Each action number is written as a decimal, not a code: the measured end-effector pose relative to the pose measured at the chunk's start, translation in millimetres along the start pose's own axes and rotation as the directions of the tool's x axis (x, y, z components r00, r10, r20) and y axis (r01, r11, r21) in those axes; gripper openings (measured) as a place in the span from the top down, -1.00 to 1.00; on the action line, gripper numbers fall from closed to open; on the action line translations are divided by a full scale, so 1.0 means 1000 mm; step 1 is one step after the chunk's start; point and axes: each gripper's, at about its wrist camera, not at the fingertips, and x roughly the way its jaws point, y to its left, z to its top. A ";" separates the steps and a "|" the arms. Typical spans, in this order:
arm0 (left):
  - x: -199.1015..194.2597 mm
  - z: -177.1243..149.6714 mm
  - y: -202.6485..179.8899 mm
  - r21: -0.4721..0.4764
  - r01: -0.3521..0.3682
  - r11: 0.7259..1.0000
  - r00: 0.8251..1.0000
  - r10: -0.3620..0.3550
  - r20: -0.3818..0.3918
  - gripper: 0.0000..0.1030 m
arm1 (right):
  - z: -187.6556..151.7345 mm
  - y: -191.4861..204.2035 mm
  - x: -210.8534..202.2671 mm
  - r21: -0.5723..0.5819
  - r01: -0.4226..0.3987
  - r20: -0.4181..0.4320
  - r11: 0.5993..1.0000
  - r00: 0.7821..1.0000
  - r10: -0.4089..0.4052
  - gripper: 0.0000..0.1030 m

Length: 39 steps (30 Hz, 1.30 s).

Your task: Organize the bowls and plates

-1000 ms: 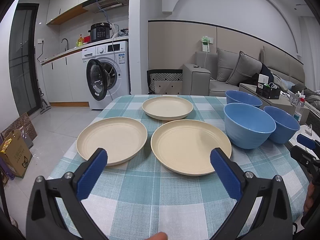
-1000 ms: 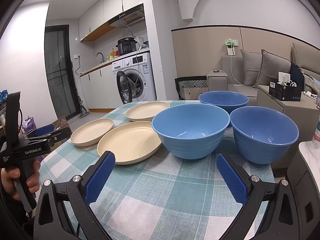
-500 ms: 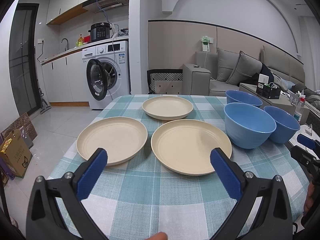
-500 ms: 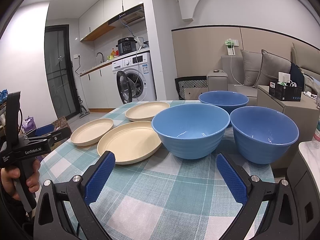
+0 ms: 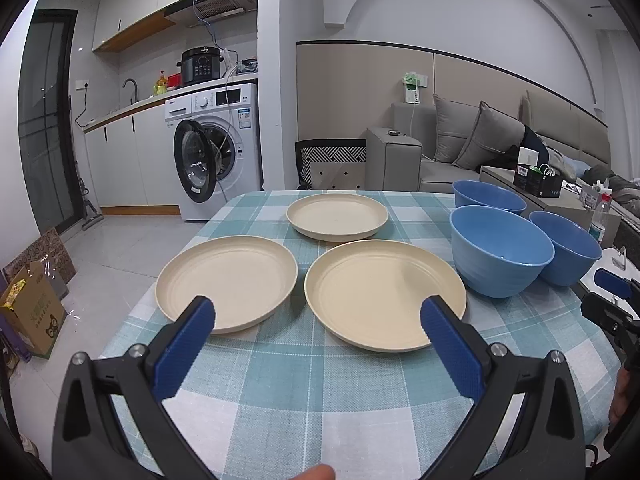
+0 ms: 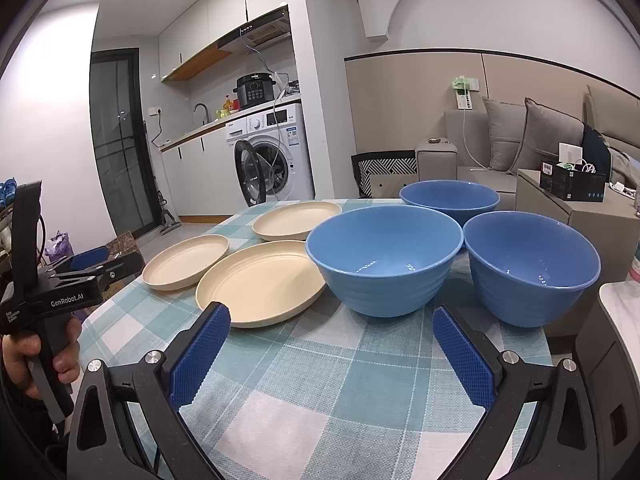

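Cream round plates (image 5: pixel 386 294) beside smooth blue bowls (image 6: pixel 384 264) on checked cloth counter (image 5: pixel 320 384), left gripper (image 5: pixel 316 322) and right gripper (image 6: pixel 332 330) fingers wide apart, empty

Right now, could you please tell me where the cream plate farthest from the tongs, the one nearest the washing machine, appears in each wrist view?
Left wrist view: the far plate sits centre, behind the two nearer plates.
Right wrist view: the same plate is left of centre, beside the nearest blue bowl.
Shared landmark: the washing machine stands behind it in both.
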 end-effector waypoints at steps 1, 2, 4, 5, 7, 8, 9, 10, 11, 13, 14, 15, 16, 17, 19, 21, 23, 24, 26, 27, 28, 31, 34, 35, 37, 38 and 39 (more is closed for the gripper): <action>0.001 0.001 0.000 -0.001 -0.002 1.000 1.000 0.002 0.001 -1.00 | 0.000 0.000 0.000 -0.001 0.000 -0.002 1.000 1.000 0.000 -0.99; 0.001 0.001 0.001 -0.001 -0.003 1.000 1.000 0.003 0.001 -1.00 | 0.001 0.000 0.000 -0.001 0.001 -0.003 1.000 1.000 -0.001 -0.99; 0.001 0.002 0.001 0.000 -0.007 1.000 1.000 0.007 -0.002 -1.00 | 0.001 0.000 0.000 0.000 0.001 -0.004 1.000 1.000 -0.001 -0.99; 0.001 0.002 0.002 0.002 -0.008 1.000 1.000 0.008 -0.003 -1.00 | 0.001 0.001 0.001 0.000 0.002 -0.007 1.000 1.000 -0.002 -0.99; 0.001 0.003 0.004 0.006 -0.010 1.000 1.000 0.010 -0.002 -1.00 | 0.003 0.002 0.002 -0.011 0.002 -0.010 1.000 1.000 -0.002 -0.99; 0.002 0.003 0.005 0.005 -0.012 1.000 1.000 0.012 -0.002 -1.00 | 0.004 0.003 0.002 -0.016 0.005 -0.011 1.000 1.000 -0.005 -0.99; 0.002 0.004 0.006 0.004 -0.015 1.000 1.000 0.015 -0.004 -1.00 | 0.005 0.003 0.003 -0.019 0.006 -0.015 1.000 1.000 -0.006 -0.99; 0.003 0.004 0.007 0.001 -0.019 1.000 1.000 0.019 -0.006 -1.00 | 0.006 0.004 0.003 -0.019 0.000 -0.020 1.000 1.000 -0.001 -0.99; 0.004 0.005 0.010 -0.009 -0.024 1.000 1.000 0.024 -0.010 -1.00 | 0.007 0.004 0.005 -0.016 -0.007 -0.023 1.000 1.000 0.006 -0.99; 0.008 0.006 0.013 -0.018 -0.027 0.999 0.999 0.026 -0.023 -1.00 | 0.008 0.004 0.007 -0.013 -0.029 -0.028 1.000 0.999 0.028 -0.99; 0.010 0.006 0.014 -0.022 -0.028 0.999 0.999 0.027 -0.030 -1.00 | 0.010 0.005 0.009 -0.013 -0.039 -0.035 0.999 0.999 0.038 -0.99; 0.012 0.007 0.016 -0.025 -0.028 0.999 0.999 0.027 -0.032 -1.00 | 0.010 0.006 0.011 -0.015 -0.047 -0.045 0.999 0.998 0.046 -0.99; 0.013 0.007 0.017 -0.026 -0.027 0.999 0.999 0.026 -0.034 -1.00 | 0.011 0.008 0.012 -0.019 -0.047 -0.049 0.999 0.998 0.046 -0.99; 0.015 0.008 0.017 -0.027 -0.028 0.999 0.999 0.027 -0.035 -1.00 | 0.012 0.009 0.013 -0.023 -0.048 -0.052 0.999 0.998 0.046 -0.99; 0.018 0.010 0.020 -0.027 -0.032 0.999 0.999 0.031 -0.035 -1.00 | 0.014 0.012 0.016 -0.029 -0.052 -0.058 0.998 0.997 0.050 -0.99; 0.021 0.014 0.021 -0.027 -0.033 0.999 0.999 0.031 -0.039 -1.00 | 0.017 0.013 0.019 -0.030 -0.054 -0.064 0.998 0.997 0.052 -0.99; 0.023 0.017 0.022 -0.029 -0.028 0.999 0.999 0.027 -0.038 -1.00 | 0.021 0.013 0.022 -0.029 -0.058 -0.067 0.998 0.996 0.056 -0.99; 0.024 0.020 0.024 -0.031 -0.026 0.999 0.999 0.025 -0.036 -1.00 | 0.023 0.013 0.023 -0.030 -0.060 -0.066 0.998 0.996 0.058 -0.99; 0.025 0.024 0.025 -0.030 -0.021 0.999 0.999 0.020 -0.032 -1.00 | 0.029 0.014 0.027 -0.039 -0.063 -0.067 0.997 0.996 0.060 -0.99; 0.026 0.027 0.025 -0.027 -0.022 0.999 0.999 0.021 -0.030 -1.00 | 0.032 0.015 0.028 -0.044 -0.061 -0.061 0.997 0.996 0.058 -0.99; 0.027 0.029 0.025 -0.024 -0.024 0.999 0.999 0.023 -0.027 -1.00 | 0.036 0.016 0.030 -0.048 -0.063 -0.057 0.997 0.997 0.060 -0.99; 0.030 0.037 0.026 -0.017 -0.030 0.999 0.999 0.030 -0.018 -1.00 | 0.049 0.018 0.036 -0.051 -0.073 -0.051 0.996 0.996 0.071 -0.99; 0.035 0.046 0.028 -0.026 -0.034 0.999 0.999 0.033 -0.017 -1.00 | 0.062 0.021 0.043 -0.058 -0.080 -0.046 0.995 0.996 0.077 -0.99; 0.037 0.049 0.030 -0.032 -0.030 0.999 0.999 0.029 -0.020 -1.00 | 0.066 0.022 0.045 -0.057 -0.081 -0.047 0.995 0.996 0.078 -0.99; 0.041 0.054 0.033 -0.044 -0.022 0.999 0.999 0.020 -0.030 -1.00 | 0.074 0.024 0.050 -0.051 -0.091 -0.050 0.995 0.995 0.088 -0.99; 0.044 0.057 0.035 -0.050 -0.021 0.999 0.999 0.020 -0.036 -1.00 | 0.078 0.024 0.053 -0.048 -0.095 -0.052 0.994 0.994 0.093 -0.99; 0.046 0.059 0.036 -0.053 -0.023 0.998 0.999 0.021 -0.038 -1.00 | 0.081 0.024 0.055 -0.046 -0.104 -0.054 0.994 0.993 0.101 -0.99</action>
